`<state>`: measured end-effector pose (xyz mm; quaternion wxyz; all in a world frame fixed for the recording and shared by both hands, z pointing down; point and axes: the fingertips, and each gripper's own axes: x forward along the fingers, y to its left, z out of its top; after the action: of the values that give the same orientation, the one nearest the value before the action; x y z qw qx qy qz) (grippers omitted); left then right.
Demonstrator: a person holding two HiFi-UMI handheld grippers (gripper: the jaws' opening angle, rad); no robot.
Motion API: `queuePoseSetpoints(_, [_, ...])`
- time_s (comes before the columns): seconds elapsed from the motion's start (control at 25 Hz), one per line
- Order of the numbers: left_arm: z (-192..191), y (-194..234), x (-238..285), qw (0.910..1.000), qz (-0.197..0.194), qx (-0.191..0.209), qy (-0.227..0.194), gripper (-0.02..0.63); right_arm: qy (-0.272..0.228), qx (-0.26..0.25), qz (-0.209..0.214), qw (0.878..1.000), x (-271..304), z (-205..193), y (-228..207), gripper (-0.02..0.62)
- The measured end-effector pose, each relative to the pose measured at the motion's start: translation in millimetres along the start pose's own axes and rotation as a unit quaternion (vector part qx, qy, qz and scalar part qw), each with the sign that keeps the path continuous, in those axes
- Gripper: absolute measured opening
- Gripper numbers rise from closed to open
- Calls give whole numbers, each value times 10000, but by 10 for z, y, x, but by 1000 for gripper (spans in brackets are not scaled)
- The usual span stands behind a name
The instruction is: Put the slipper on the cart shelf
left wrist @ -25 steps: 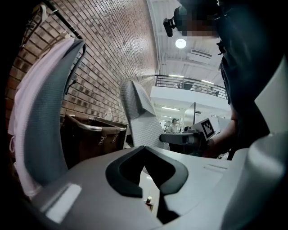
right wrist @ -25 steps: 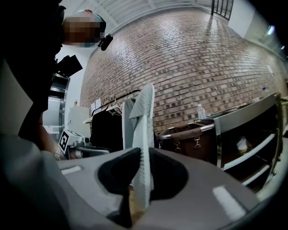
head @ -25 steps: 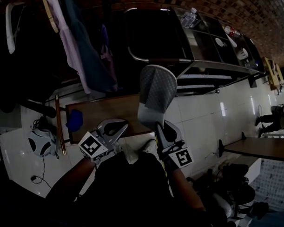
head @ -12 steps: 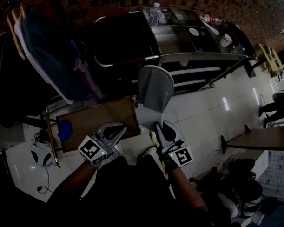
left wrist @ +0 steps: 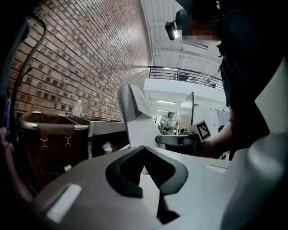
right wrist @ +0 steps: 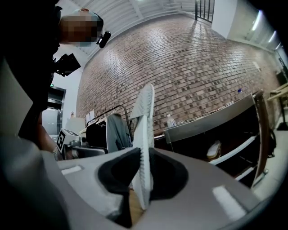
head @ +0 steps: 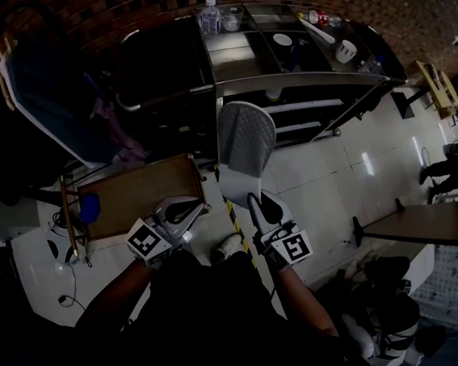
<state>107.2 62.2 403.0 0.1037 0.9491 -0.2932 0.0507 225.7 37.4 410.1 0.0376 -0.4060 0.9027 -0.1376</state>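
Step in hand, as I read it, is the carry: the right gripper [head: 255,203] is clamped narrow on the lower end of the grey mesh-patterned slipper [head: 245,145]. The slipper stands upright in the air just short of the stainless-steel cart [head: 293,77], on no shelf yet, while the left gripper [head: 192,209] beside it has its jaws together on nothing. The next move should call for tipping the slipper flat and sliding it in under the cart's top edge, likeliest to catch the toe, onto a lower shelf where a pale object [right wrist: 215,149] already takes room. Around: a clear plastic bottle [head: 211,16] and a white cup [head: 346,50] on the cart top, a brown wooden board [head: 138,194] on the tiled floor, and dark hung clothes [head: 45,82].
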Motion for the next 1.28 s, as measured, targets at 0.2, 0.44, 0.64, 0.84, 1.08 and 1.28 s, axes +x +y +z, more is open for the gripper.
queuePoseSetpoints(0.2, [33,-30,184,10000,41,-32,46,3,5,64,-26,10000,-62,15,-249,60])
queuePoseSetpoints(0.44, [15,167,272,10000,29,-60,-23,3,59,103,-56,9999,85,-32,-317,60])
queuePoseSetpoints(0.64, [-19,391,251,10000,-62,-3,-50,3,232,219,-29,9995,306,-112,-291,60])
queuePoseSetpoints(0.84, [-44,543,277,9995,-271,-82,-129,3,359,207,-188,9990,479,-130,-341,60])
queuePoseSetpoints(1.08, [-65,620,433,9996,-241,-26,-169,3,454,180,-5,9988,624,-126,-493,60])
queuePoseSetpoints(1.28, [-50,633,757,9997,-13,-88,-221,3,560,291,374,9973,677,-133,-826,60])
